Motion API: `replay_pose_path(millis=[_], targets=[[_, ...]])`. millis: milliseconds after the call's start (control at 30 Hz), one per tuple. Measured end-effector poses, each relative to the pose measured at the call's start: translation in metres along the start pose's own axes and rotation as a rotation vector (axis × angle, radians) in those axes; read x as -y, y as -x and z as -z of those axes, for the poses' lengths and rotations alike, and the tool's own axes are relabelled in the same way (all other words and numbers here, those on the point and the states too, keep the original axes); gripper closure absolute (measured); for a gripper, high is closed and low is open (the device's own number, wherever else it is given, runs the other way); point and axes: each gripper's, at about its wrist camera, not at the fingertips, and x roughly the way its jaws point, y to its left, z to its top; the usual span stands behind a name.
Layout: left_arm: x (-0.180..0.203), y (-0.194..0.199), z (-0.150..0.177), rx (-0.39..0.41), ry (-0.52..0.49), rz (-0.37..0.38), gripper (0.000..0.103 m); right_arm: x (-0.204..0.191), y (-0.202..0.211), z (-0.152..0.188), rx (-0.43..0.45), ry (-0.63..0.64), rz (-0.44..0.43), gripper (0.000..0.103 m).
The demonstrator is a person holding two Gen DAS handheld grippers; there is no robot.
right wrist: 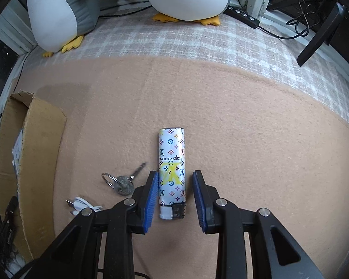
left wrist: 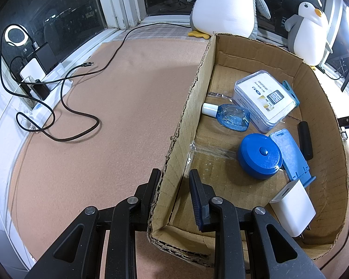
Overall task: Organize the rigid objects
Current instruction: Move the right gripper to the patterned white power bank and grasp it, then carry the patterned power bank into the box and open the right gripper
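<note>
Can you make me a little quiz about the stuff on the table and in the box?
1. True or false: the lighter lies inside the cardboard box.
2. What lies on the table just beside the lighter? A) a key B) a spoon C) a cup
3. What colour is the round container in the box?

Key: 1 false; 2 A; 3 blue.

A home, a bay-window nook: dark panes at 11 o'clock, plush penguins at 12, a blanket and charger cables at 9.
</note>
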Motion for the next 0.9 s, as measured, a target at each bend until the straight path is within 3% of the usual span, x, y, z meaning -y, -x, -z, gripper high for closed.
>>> replay_pose_path(millis=[233, 533, 667, 900], targets=[[0.000, 0.000, 0.000, 0.000, 0.001, 0.000, 0.077, 0.008, 0.004, 0.013, 0.020, 0.056, 0.012, 0.082], [0.000, 0.000, 0.000, -0.001, -0.001, 0.000, 0.077, 0.029, 0.024, 0.035, 0.083, -0.028, -0.088, 0.082], [0.000, 0.000, 0.000, -0.001, -0.001, 0.000, 0.077, 0.022, 0.042, 0.036, 0.119, -0.029, -0.139, 0.082], [0.000, 0.000, 0.000, -0.001, 0.000, 0.001, 0.077, -0.031, 0.080, 0.027, 0.185, 0.065, -0.217, 0.082]])
